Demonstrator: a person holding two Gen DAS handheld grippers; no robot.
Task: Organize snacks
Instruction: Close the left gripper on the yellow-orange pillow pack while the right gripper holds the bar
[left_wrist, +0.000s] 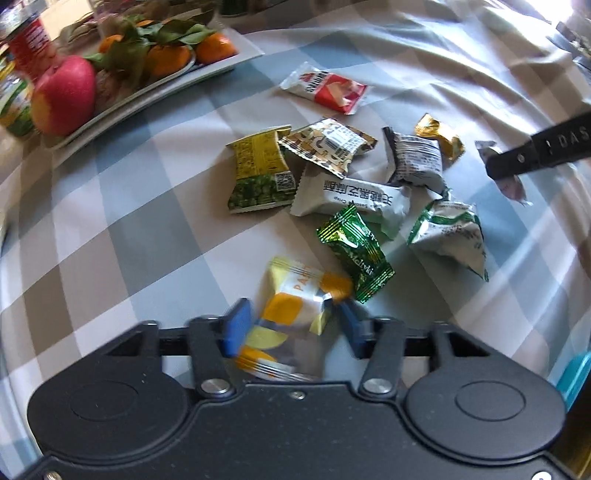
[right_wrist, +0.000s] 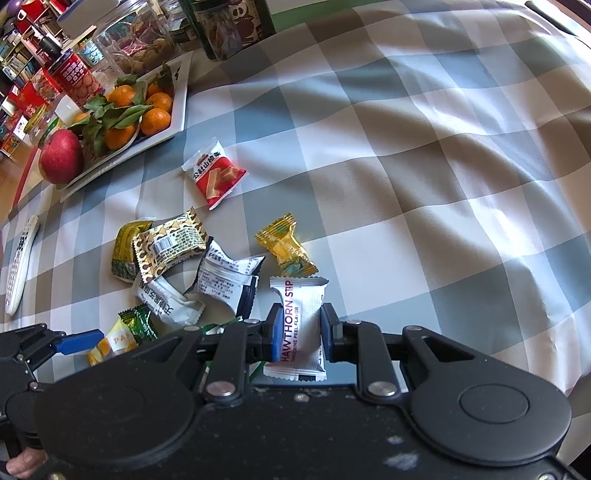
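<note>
The white hawthorn strip packet sits pinched across its middle in the right claw, low over the checked surface; it looks light, crinkly and slippery. The left claw straddles a yellow packet, whether squeezing it I cannot tell.

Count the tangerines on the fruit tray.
5 tangerines on the white tray: two at its right side, one at back, one in front, one far left. Leaves may hide more.
</note>
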